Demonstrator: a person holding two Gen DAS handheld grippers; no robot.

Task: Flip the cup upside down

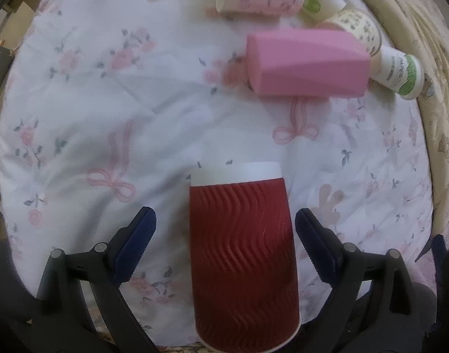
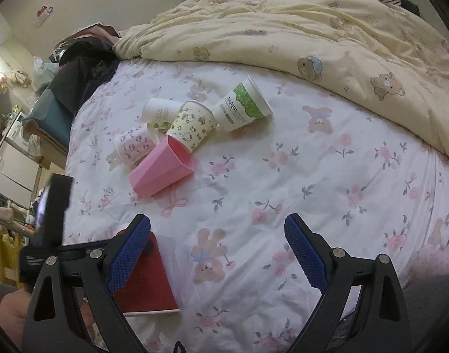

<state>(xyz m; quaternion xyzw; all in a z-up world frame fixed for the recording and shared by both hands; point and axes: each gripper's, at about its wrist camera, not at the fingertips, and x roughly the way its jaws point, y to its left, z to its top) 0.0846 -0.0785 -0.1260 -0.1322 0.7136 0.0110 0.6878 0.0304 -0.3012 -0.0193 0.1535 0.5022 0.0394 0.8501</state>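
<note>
A red ribbed paper cup stands upside down on the floral bedsheet, white base up, rim on the sheet. My left gripper is open, its blue pads either side of the cup without touching it. In the right wrist view the same red cup shows at lower left, partly behind my left finger pad. My right gripper is open and empty above the sheet.
A pink cup lies on its side further back, with several printed paper cups lying around it. A yellow bear-print duvet is bunched along the far side. The bed's left edge drops to furniture.
</note>
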